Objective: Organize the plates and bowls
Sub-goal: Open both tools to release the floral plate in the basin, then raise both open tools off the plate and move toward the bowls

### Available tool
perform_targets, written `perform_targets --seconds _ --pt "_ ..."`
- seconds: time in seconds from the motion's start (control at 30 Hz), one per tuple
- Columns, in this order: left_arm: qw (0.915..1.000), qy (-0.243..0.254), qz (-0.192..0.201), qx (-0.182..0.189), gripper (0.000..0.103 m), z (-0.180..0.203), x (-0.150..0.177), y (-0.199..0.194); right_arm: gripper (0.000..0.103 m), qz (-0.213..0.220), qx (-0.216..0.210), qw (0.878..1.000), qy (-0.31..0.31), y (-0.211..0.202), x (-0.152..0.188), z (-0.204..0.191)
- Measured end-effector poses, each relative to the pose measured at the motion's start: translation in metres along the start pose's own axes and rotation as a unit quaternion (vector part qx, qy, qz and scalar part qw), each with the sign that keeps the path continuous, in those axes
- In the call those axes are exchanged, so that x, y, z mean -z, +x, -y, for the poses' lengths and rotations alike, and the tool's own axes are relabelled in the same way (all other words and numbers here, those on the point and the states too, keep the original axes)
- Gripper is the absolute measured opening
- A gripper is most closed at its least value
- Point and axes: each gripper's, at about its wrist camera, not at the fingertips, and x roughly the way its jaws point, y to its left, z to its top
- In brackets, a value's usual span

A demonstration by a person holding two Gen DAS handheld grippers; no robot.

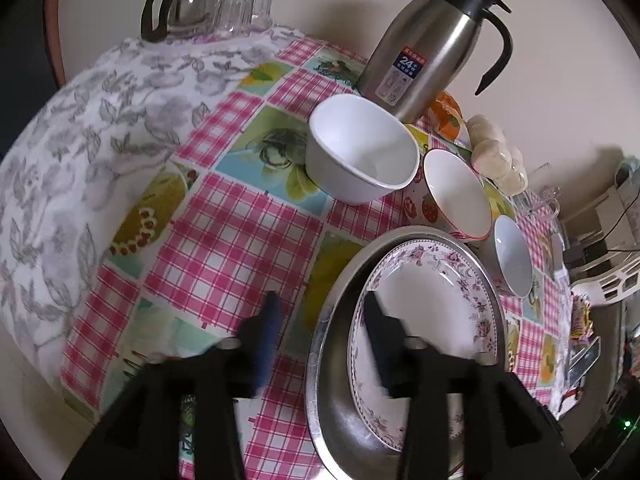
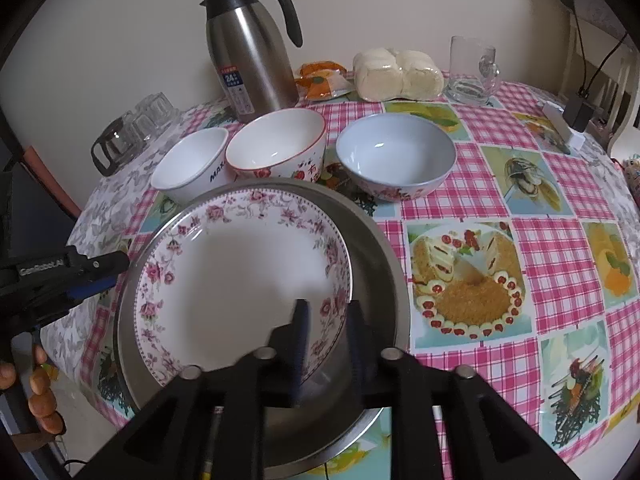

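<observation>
A floral-rimmed white plate lies inside a larger steel plate at the table's near edge; both show in the left wrist view too, the floral plate and the steel plate. Behind them stand three bowls: a plain white one, a red-rimmed strawberry one and a pale blue one. My right gripper straddles the floral plate's right rim, jaws a little apart around it. My left gripper is open, straddling the steel plate's left rim.
A steel thermos jug stands behind the bowls. A glass pot and tumblers sit at the far left, wrapped buns, an orange packet and a glass mug at the back.
</observation>
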Motion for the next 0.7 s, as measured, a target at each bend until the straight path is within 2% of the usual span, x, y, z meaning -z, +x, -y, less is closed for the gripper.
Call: perform_targets --seconds 0.07,0.13,0.17,0.23,0.3,0.37,0.63,0.7 --pt "0.9999 0.007 0.001 -0.008 0.055 0.003 0.000 -0.001 0.036 0.000 0.002 1.000 0.001 0.001 -0.001 0.001" --pt "0.9996 0.015 0.001 -0.022 0.058 0.006 0.000 0.000 0.045 0.000 0.005 1.000 0.003 0.001 0.000 0.001" --pt "0.9994 0.020 0.002 -0.030 0.061 0.008 0.000 0.000 0.054 0.002 0.008 1.000 0.004 0.001 0.000 0.001" --pt "0.9988 0.027 0.005 -0.041 0.065 0.009 0.001 0.001 0.059 0.004 0.010 1.000 0.003 0.001 -0.001 0.003" --pt "0.9983 0.029 0.007 -0.049 0.074 0.009 0.001 0.001 0.067 0.006 0.012 1.000 0.004 0.000 -0.002 0.004" --pt "0.9976 0.035 0.009 -0.059 0.078 0.010 0.002 0.001 0.071 0.006 0.015 1.000 0.004 0.000 -0.002 0.004" --pt "0.9955 0.050 0.020 -0.078 0.081 0.012 0.001 0.003 0.085 0.002 0.023 1.000 0.003 0.004 -0.001 0.006" --pt "0.9949 0.054 0.025 -0.082 0.088 0.013 0.001 0.002 0.088 0.002 0.024 1.000 0.005 0.004 -0.001 0.006"
